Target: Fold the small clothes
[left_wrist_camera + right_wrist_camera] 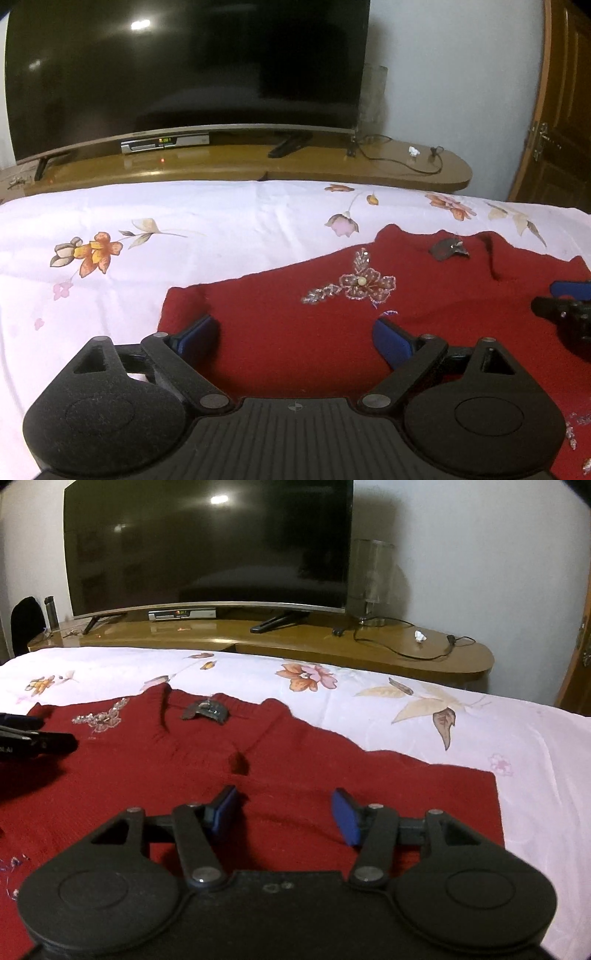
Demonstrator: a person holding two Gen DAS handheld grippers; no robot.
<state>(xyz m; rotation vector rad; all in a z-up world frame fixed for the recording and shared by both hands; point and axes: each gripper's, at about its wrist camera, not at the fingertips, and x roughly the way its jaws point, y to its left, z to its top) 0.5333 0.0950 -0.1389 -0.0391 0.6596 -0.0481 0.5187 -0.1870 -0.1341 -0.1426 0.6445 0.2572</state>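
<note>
A small red knit garment (295, 332) with a beaded flower (364, 284) and a dark neck label (448, 249) lies flat on the floral sheet (147, 240). My left gripper (295, 338) is open just above its left part, blue pads wide apart, holding nothing. The right gripper's tip (565, 306) shows at the right edge. In the right wrist view the garment (147, 775) lies spread, neckline and label (205, 712) toward the far side. My right gripper (286, 812) is open over its right half, empty. The left gripper (33, 738) shows at the left.
A wooden TV bench (295, 642) stands beyond the bed with a big dark TV (207, 546), a set-top box (181, 614), a glass lamp (371, 579) and a cable (406, 646). A wooden door (557, 110) is at the right.
</note>
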